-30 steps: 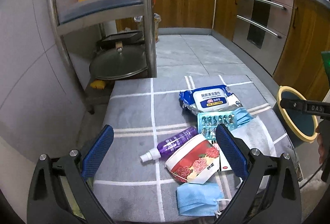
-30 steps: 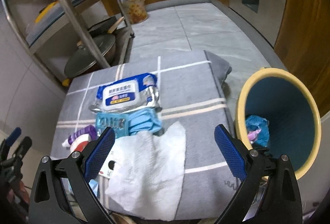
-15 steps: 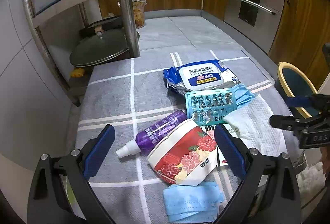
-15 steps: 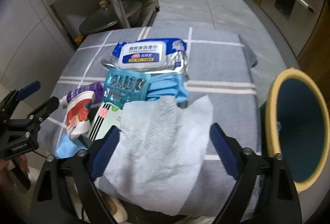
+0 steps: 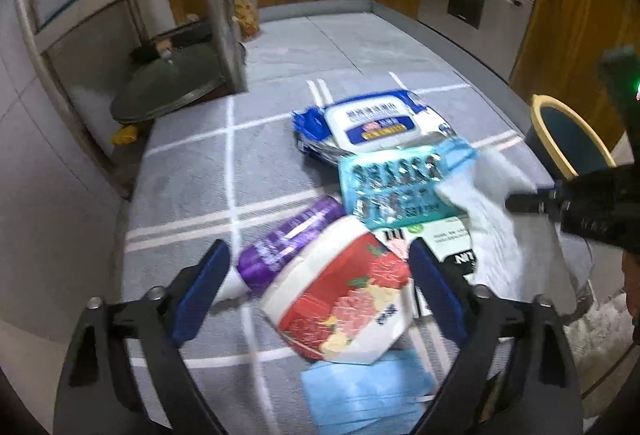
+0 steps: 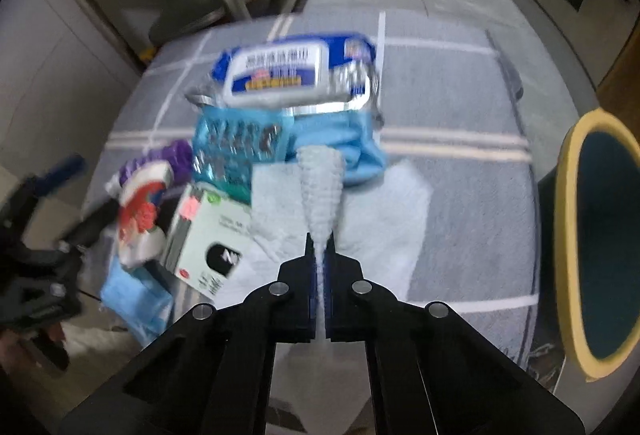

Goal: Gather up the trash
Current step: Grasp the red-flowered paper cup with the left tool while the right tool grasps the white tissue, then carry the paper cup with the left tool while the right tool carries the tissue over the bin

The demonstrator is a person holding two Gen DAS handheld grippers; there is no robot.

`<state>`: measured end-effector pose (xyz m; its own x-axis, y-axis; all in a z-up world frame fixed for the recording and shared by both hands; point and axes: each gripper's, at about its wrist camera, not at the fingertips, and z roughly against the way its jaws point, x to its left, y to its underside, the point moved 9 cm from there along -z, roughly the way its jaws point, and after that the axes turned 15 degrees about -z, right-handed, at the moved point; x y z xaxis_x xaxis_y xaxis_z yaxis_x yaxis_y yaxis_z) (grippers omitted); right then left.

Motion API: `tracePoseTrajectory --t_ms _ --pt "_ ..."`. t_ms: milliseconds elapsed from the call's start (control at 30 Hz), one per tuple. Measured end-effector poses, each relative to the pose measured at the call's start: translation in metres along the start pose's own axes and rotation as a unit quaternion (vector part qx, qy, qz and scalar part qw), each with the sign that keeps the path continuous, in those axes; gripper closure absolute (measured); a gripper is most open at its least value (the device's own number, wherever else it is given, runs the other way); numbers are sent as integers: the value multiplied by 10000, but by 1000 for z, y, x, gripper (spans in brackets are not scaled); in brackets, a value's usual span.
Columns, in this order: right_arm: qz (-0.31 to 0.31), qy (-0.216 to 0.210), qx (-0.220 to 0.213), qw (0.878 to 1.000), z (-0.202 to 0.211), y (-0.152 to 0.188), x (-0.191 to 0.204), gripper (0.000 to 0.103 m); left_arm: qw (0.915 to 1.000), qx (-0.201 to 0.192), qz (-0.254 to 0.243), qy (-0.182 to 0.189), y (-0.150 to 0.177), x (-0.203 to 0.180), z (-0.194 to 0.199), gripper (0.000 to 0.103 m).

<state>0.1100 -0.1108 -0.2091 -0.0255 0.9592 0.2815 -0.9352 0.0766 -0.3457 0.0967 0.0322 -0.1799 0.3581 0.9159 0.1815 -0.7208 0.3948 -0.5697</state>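
Your right hand-held gripper (image 6: 320,247) is clamped on a pinched ridge of the white paper towel (image 6: 384,211), which lies on the grey checked cloth of the table (image 6: 460,83) near its right edge, just beside the yellow-rimmed bin (image 6: 576,171). Only a narrow fold sits between the pads, so lift slowly and straight up until the whole sheet hangs free. One corner of the towel overlaps the white box (image 6: 208,235) and another touches the blue mask (image 6: 344,139) beyond it; a sideways pull would likely drag either along.

Once the towel is clear, carry it over the right edge of the table to the bin and release it only when it hangs inside the rim, since a loose sheet can drape over the lip.

Your left hand-held gripper (image 5: 316,287) is wide and closing, with the red floral tissue pack (image 5: 344,299) between its pads near the table's front edge, though they do not press it yet. The purple spray bottle (image 5: 288,243) lies touching that pack on the left, so centre the pads on the pack alone before closing, and keep them off the blue mask (image 5: 360,395) lying at the front edge.
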Motion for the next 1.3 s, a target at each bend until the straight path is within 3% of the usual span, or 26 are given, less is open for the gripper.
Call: tracePoseTrajectory --t_ms 167,300,467,600,633,700,900,1100,1300 --pt "-203 42 -125 9997 10 -7 -15 99 9999 62 -65 123 -3 -20 -7 18" --pt "-234 122 -138 9996 11 -9 -25 99 9989 384 -249 -97 0 -29 -20 29" --pt "-254 130 -181 9994 13 -10 -35 99 9970 565 -450 -277 3 -37 -26 29" --pt "-268 115 -209 9994 15 -12 -38 99 9952 737 -540 -360 11 -39 -33 36" --pt "-253 102 -216 9994 15 -12 -38 99 9952 721 -533 -389 11 -38 -32 37" --pt "-198 69 -224 9995 16 -12 -35 99 9955 701 -479 -424 10 -35 -30 50" --pt "-64 34 -269 9996 18 -14 -29 99 9967 511 -484 -395 2 -33 -19 74" --pt "-14 -1 -343 9994 23 -15 -25 99 9983 206 -391 -372 -9 -27 2 85" --pt "-11 -47 -443 9990 30 -18 -23 99 9991 -46 -201 -384 -21 -16 22 87"
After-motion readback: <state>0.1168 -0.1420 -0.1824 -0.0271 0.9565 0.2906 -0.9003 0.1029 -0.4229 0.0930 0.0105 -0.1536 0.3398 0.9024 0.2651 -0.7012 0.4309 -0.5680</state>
